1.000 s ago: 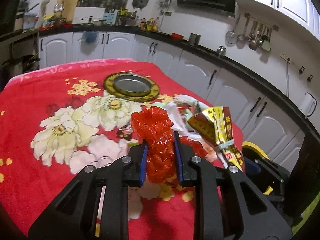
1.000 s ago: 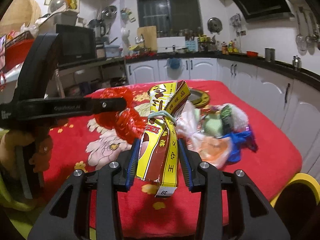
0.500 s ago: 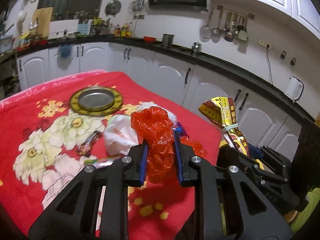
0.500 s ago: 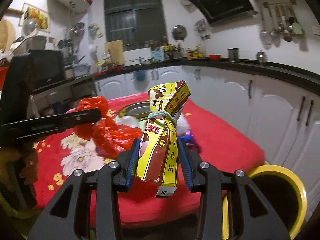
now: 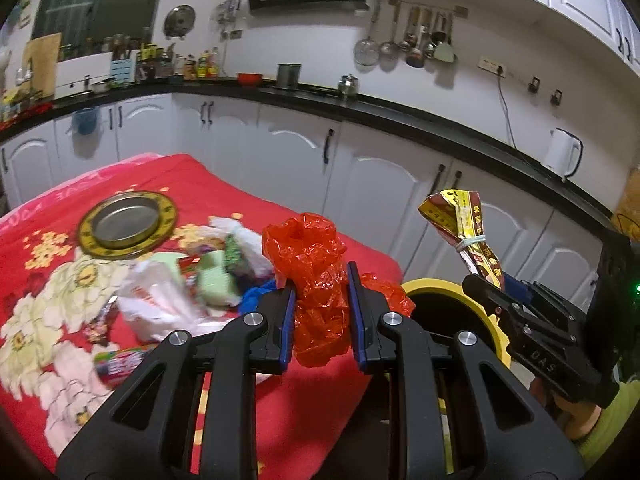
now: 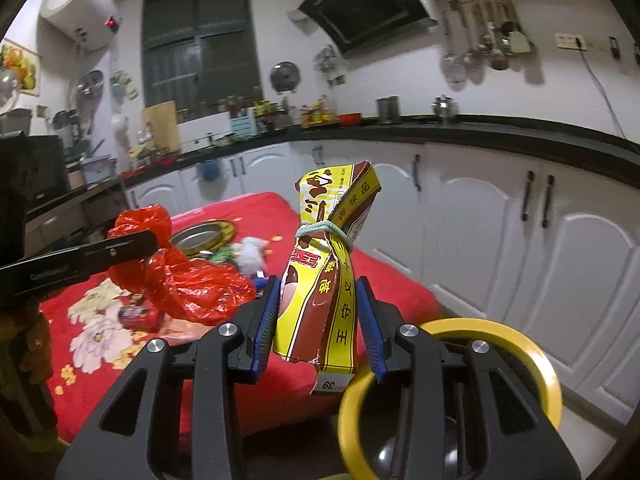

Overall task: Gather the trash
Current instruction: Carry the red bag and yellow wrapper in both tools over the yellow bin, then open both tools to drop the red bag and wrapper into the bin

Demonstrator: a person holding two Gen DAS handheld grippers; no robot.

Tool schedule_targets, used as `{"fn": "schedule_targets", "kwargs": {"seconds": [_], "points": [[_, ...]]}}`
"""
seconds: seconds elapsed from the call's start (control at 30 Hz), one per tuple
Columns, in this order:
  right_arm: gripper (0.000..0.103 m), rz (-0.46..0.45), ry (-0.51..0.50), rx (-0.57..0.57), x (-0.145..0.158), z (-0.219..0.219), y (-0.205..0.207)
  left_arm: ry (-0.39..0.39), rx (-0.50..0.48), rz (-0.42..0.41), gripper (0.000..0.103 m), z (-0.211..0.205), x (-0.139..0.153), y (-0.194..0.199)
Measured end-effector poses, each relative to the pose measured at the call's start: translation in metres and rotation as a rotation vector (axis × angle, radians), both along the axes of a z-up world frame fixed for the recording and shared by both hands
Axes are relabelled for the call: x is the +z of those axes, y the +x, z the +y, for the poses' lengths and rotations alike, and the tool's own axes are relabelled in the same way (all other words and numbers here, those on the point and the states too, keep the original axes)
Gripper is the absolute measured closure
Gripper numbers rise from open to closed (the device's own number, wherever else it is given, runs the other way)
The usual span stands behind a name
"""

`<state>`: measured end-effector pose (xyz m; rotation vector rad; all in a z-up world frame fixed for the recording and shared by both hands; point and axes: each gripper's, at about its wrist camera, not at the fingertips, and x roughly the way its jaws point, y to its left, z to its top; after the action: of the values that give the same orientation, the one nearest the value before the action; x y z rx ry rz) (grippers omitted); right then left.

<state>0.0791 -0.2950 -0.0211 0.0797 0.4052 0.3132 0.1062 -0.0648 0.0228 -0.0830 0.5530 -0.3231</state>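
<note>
My left gripper is shut on a crumpled red plastic bag, held in the air over the table's right edge. My right gripper is shut on a yellow and brown snack packet tied with a rubber band; in the left wrist view the packet is raised at the right, above a yellow-rimmed bin. The bin stands on the floor beside the table, just beyond and below the right gripper. The red bag also hangs at the left of the right wrist view.
A table with a red flowered cloth holds a heap of wrappers and plastic bags, a small wrapped snack and a round metal dish. White kitchen cabinets run behind the table and bin.
Both grippers have swung right, away from the table's middle toward its edge, each still gripping its item. The yellow bin has come into view under them.
</note>
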Motion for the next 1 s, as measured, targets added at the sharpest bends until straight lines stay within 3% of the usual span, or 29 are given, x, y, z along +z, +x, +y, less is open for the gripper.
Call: {"fn": "schedule_targets", "kwargs": {"seconds": [0.4, 1.0], "points": [[0.066, 0.073, -0.014, -0.147, -0.026, -0.061, 0.001, -0.016, -0.088, 0.041, 0.087, -0.053, -0.021, 0.024], [0.066, 0.241, -0.039, -0.248, -0.074, -0.104, 0.0, 0.079, -0.206, 0.127, 0.086, -0.131, -0.067, 0.052]]}}
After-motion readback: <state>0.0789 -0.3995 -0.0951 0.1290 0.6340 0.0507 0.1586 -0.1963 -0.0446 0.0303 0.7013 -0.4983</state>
